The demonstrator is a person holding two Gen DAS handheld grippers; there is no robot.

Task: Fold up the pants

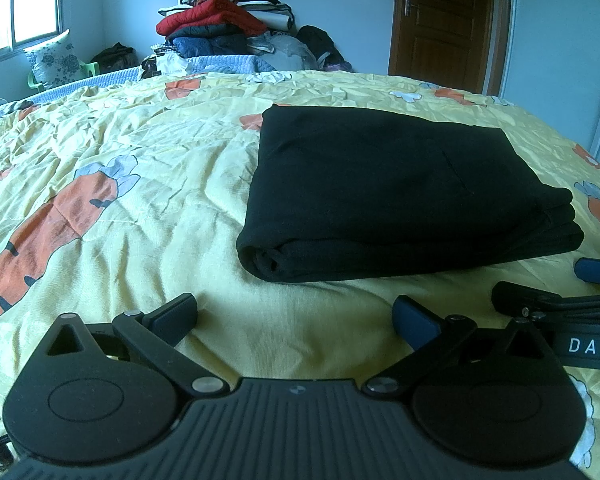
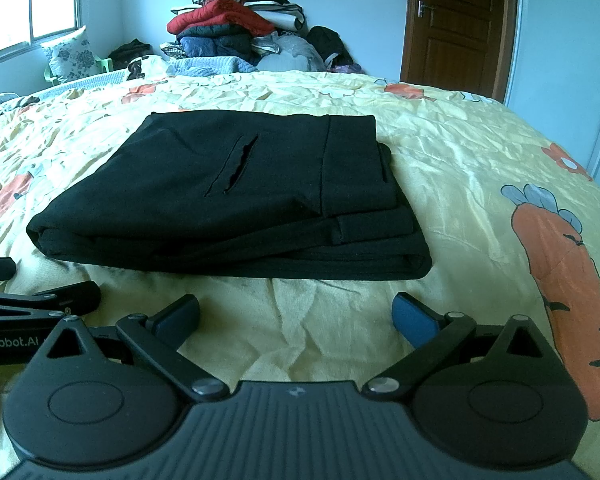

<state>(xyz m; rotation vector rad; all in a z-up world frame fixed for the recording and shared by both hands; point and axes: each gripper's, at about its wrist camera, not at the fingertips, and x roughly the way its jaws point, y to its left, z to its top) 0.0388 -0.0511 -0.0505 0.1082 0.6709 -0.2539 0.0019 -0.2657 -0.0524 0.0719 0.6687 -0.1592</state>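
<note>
Folded black pants (image 2: 236,196) lie on the bedspread (image 2: 460,184); both jaws apparently empty.

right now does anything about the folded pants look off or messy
Nothing serious. The black pants lie folded in a compact stack on the carrot-print bedspread. The layers at the right edge sit slightly staggered, and the pocket slit gapes a little. Both grippers rest open, clear of the fabric.

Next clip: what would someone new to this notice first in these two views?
The black pants, folded into a thick rectangle, lie on the yellow carrot-print bedspread just ahead of both grippers. The left gripper and right gripper are open, empty and clear of the cloth. Behind the bed, a tall pile of clothes leans against the wall.
</note>
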